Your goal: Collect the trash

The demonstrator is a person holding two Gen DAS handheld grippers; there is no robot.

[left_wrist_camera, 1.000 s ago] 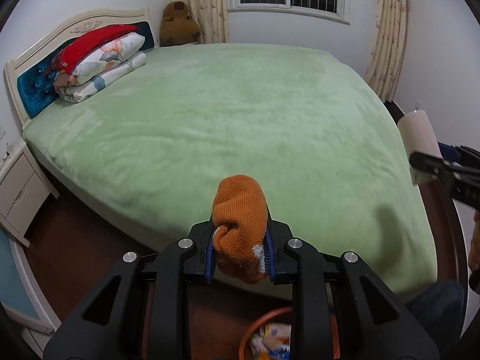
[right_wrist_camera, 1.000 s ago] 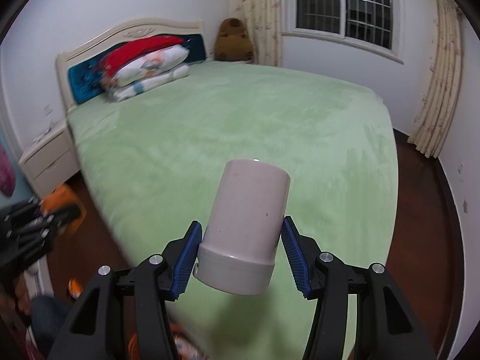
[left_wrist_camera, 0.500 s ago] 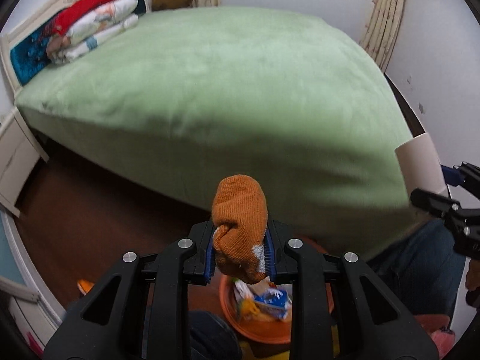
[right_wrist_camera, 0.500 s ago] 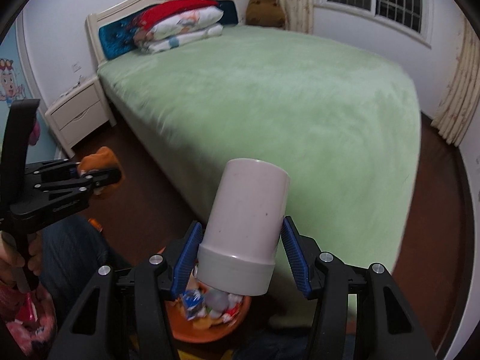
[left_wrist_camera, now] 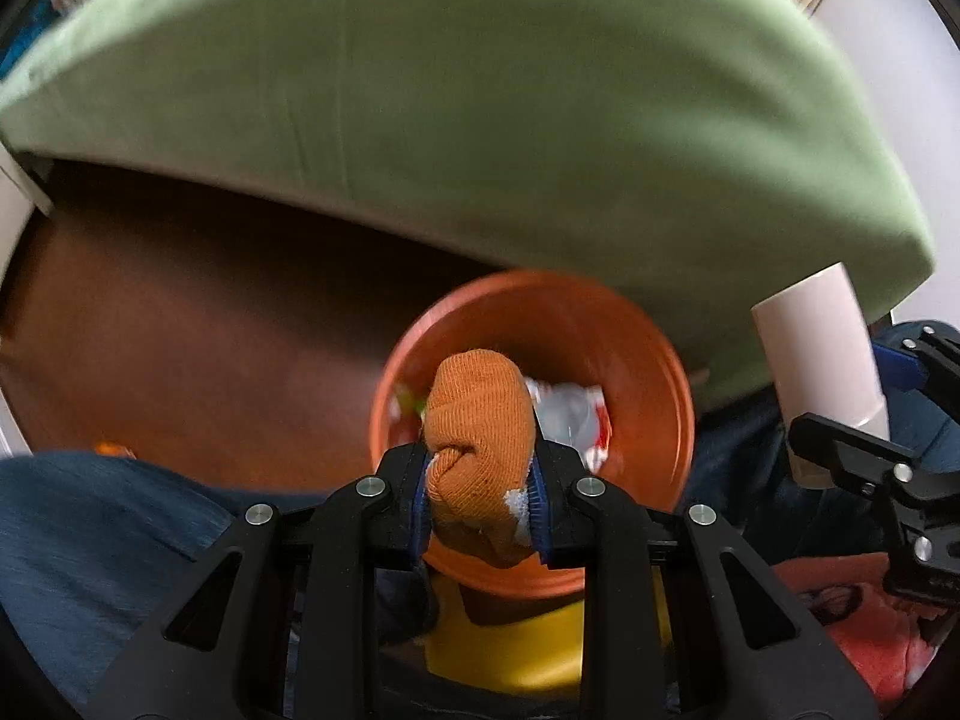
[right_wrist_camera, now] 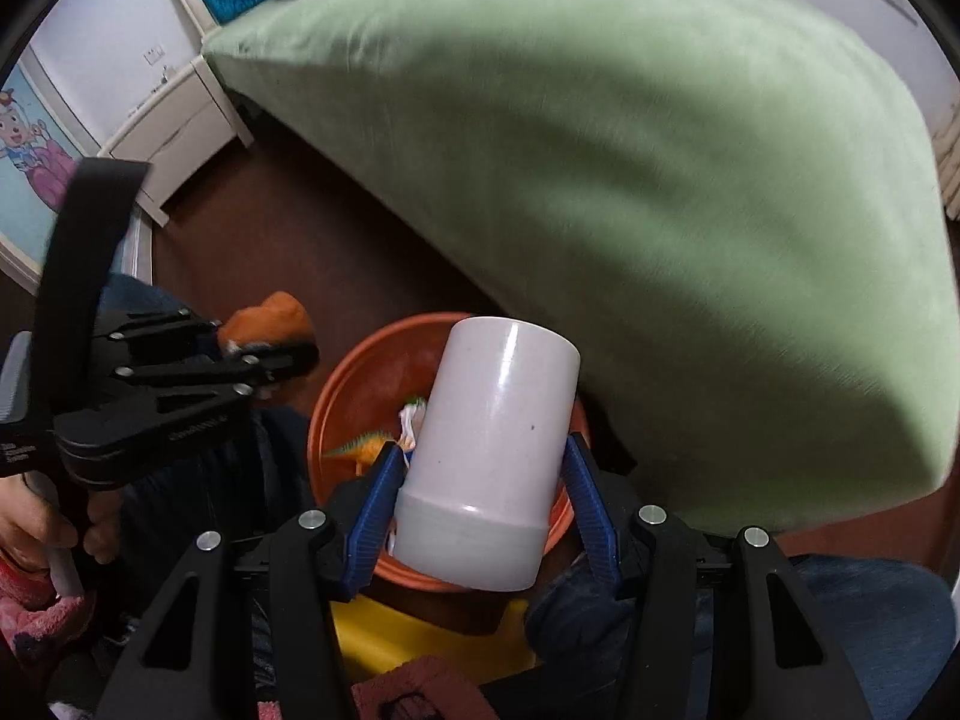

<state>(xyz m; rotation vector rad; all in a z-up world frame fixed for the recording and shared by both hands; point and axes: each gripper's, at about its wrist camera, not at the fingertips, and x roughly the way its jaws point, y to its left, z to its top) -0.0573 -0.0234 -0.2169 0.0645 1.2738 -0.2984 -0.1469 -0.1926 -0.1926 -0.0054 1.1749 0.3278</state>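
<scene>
The orange sock point(left_wrist_camera: 480, 414) is ribbed knit cloth, matt. The white cup point(right_wrist_camera: 489, 462) looks like smooth plastic with a glossy streak (its base band duller). Beneath both, the orange bin point(left_wrist_camera: 654, 360) is smooth plastic; behind the bin, the bedspread point(right_wrist_camera: 660, 150) is soft, napped cloth.

We cannot make out the blurred scraps inside the orange bin point(left_wrist_camera: 654, 372). The white cup point(right_wrist_camera: 492, 450) hides part of that bin's contents.
</scene>
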